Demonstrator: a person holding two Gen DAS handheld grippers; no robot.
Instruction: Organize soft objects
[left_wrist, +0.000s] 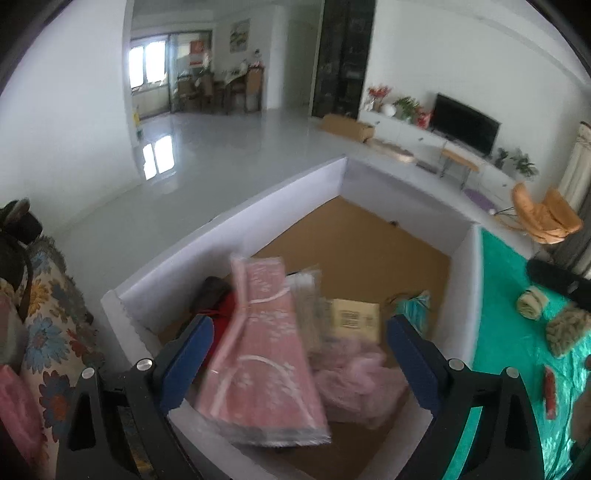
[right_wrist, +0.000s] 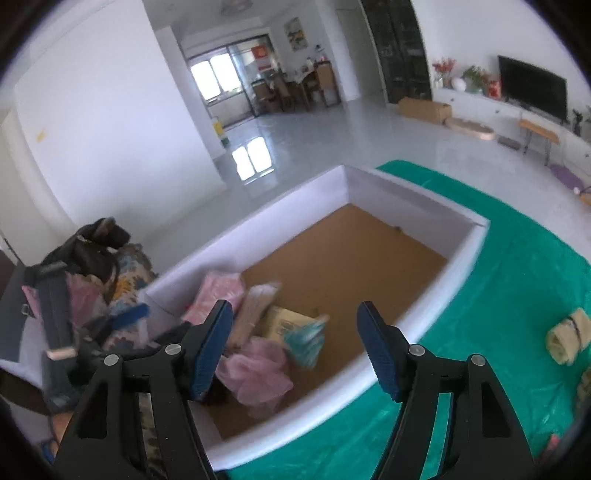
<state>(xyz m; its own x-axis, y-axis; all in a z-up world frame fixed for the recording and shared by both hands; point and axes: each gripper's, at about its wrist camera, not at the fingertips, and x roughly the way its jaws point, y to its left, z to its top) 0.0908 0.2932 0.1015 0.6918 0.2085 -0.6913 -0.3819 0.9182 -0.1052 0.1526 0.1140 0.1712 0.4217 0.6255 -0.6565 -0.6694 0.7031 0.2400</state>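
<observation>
A white-walled box (left_wrist: 229, 225) with a brown floor holds soft items. In the left wrist view a pink packaged cloth (left_wrist: 258, 354) lies between the fingers of my open left gripper (left_wrist: 295, 358), loose and blurred, over the box's near corner. Beside it lie pink tulle (left_wrist: 354, 384), a tan packet (left_wrist: 356, 317) and a teal item (left_wrist: 413, 306). My right gripper (right_wrist: 295, 347) is open and empty above the box (right_wrist: 280, 210); the pink cloth (right_wrist: 218, 295), tulle (right_wrist: 258, 373) and teal item (right_wrist: 306, 339) lie below it.
A green cloth (left_wrist: 517, 350) covers the table right of the box, with beige rolled socks (left_wrist: 530, 304), a knitted piece (left_wrist: 565, 330) and a red item (left_wrist: 549, 391). A floral cushion (left_wrist: 48, 332) and bags sit left. A beige roll (right_wrist: 567, 336) lies on the green cloth (right_wrist: 498, 295).
</observation>
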